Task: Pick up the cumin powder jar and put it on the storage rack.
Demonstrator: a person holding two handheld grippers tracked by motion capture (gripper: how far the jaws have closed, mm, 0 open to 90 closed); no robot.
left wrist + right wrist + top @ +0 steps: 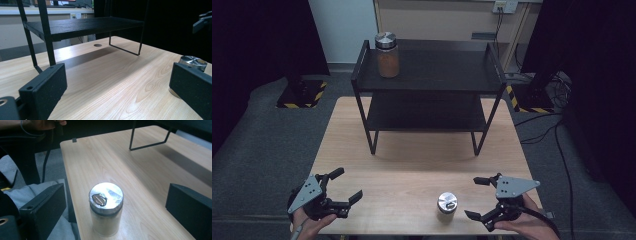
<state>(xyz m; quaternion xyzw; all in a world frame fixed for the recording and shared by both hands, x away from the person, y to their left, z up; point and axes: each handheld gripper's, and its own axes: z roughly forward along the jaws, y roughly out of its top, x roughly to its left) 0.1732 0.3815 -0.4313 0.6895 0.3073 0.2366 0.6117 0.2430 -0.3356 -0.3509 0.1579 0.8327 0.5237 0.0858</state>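
**A:** Ok so where are we at? Nearest to us, both tongs sit low at the front edge of the tabletop (412, 175). The left tongs (343, 186) are spread wide with nothing between the jaws, and the right tongs (479, 197) are just as wide open and empty too. The small jar (446, 207) with the shiny metal lid stands upright on the tabletop near the front edge, just beside the right tongs and apart from them.

**B:** Yeah, we'd call that barely started. Nothing is gripped. Farther back, the black shelf rack (428, 80) already carries an orange-filled jar (387, 55) at the left end of its top shelf, so our guess is the small jar goes up there next. That leaves the grab, the lift and the placing.

**A:** Agreed. The views differ a lot, btw. The right gripper view looks straight down on the small jar (106, 208) between its jaws, and we can see pale contents through the glass plus a dark reflection on the lid. The high view is too small for that.

**B:** And the left gripper view catches just the lid of the small jar (193, 62) peeking over its right jaw, then the shelf rack (82, 26) from below. The orange-filled jar we see from the high view.
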